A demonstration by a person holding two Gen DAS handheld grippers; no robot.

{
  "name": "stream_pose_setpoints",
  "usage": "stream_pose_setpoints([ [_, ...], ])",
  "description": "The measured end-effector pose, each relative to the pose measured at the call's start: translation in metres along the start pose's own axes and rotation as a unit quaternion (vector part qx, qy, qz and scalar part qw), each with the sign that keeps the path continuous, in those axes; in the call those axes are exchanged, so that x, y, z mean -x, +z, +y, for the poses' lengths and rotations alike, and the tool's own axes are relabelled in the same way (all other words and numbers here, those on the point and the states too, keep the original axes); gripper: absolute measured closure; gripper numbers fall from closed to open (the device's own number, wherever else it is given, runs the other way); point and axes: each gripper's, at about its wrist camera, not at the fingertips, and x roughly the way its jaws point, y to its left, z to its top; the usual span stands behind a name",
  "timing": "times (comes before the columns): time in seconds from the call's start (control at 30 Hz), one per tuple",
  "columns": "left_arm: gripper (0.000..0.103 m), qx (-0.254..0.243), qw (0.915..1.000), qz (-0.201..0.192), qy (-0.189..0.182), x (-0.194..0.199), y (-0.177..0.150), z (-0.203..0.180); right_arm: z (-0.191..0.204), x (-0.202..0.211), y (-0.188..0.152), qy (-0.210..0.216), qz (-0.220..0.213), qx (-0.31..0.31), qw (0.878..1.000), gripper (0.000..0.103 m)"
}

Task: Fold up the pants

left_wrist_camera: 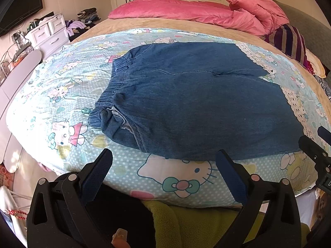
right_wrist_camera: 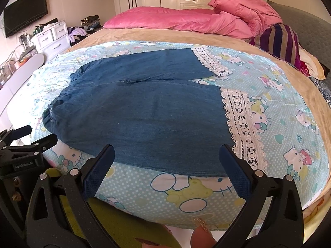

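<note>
Lace hems [right_wrist_camera: 242, 119] clearest at right wrist

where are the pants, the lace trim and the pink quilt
pants [right_wrist_camera: 144, 113], right wrist view, middle of the near denim leg
lace trim [right_wrist_camera: 242, 119], right wrist view, white cuff of the near leg
pink quilt [left_wrist_camera: 165, 8], left wrist view, flat part

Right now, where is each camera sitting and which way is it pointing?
Left wrist: on the left claw, facing the denim pants' elastic waistband; its open fingers show, right claw at the frame's right edge.
Right wrist: on the right claw, facing the lace cuffs; a fingertip shows.
Shared: pants, cartoon-cat sheet, pink quilt.
</note>
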Motion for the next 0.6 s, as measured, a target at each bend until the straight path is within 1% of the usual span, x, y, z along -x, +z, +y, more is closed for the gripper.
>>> stream_pose_setpoints([
  [0.6, 0.004, -0.002, 1.0000, -0.001, 0.000, -0.0004, -0.0016, -0.0029, 0.0003, -0.0004, 0.0001, 0.001, -0.002, 0.004, 1.000, 0.008],
])
